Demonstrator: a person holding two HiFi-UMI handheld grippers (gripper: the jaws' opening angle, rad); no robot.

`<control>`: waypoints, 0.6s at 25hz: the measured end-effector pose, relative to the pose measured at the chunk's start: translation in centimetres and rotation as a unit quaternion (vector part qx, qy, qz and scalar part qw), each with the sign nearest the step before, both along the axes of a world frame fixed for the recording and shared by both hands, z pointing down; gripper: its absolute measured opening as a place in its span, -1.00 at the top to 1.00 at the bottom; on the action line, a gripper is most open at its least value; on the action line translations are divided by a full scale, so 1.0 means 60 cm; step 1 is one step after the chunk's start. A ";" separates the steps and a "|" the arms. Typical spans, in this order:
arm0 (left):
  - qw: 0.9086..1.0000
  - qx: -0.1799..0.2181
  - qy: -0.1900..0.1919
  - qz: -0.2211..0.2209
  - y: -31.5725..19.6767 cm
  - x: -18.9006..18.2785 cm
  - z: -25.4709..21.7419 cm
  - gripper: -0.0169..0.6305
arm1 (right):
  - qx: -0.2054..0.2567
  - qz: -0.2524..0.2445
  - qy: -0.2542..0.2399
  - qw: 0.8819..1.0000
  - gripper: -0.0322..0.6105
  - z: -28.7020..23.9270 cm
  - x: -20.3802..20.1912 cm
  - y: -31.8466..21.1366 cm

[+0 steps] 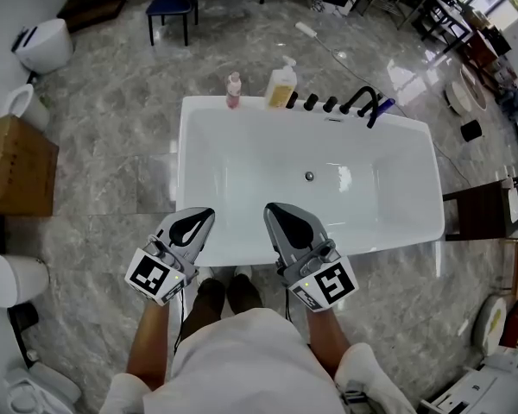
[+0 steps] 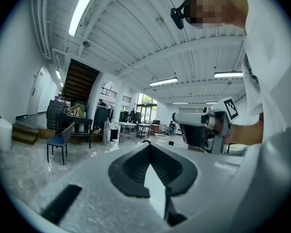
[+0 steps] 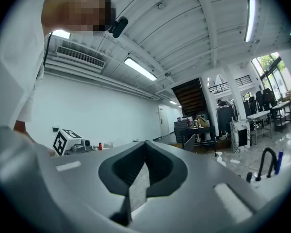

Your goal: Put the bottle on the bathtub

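Note:
A small pink bottle (image 1: 233,90) stands upright on the far rim of the white bathtub (image 1: 198,231), beside a yellow pump bottle (image 1: 281,85). Both grippers hover side by side over the tub's near rim, pointing up and away from me, far from the bottles. My left gripper (image 1: 205,216) (image 2: 149,145) has its jaws closed tip to tip with nothing between them. My right gripper (image 1: 271,209) (image 3: 145,143) is shut and empty too. The pink bottle does not show in either gripper view.
Black knobs (image 1: 319,103) and a black faucet (image 1: 363,103) (image 3: 266,162) line the far rim. A cardboard box (image 1: 17,166) and toilets (image 1: 45,43) stand at the left, a blue chair (image 1: 173,7) behind, and a dark stool (image 1: 479,214) at the right.

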State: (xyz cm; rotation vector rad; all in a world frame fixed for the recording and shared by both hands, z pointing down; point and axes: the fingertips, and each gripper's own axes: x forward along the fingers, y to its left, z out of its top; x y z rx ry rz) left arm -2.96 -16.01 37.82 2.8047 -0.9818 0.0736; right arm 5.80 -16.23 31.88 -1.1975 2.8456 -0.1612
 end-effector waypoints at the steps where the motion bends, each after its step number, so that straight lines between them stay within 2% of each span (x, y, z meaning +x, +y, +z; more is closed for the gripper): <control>1: 1.000 0.001 0.001 0.000 -0.001 0.002 -0.002 0.95 | 0.001 0.001 0.003 1.000 0.89 0.000 0.002 -0.002; 7: 1.000 -0.001 0.003 -0.001 -0.005 -0.015 -0.001 0.95 | -0.002 0.006 0.008 1.000 0.89 0.007 -0.007 -0.009; 15: 1.000 -0.003 0.007 0.001 -0.014 -0.002 0.000 0.95 | -0.007 0.011 0.009 1.000 0.89 0.018 0.007 -0.008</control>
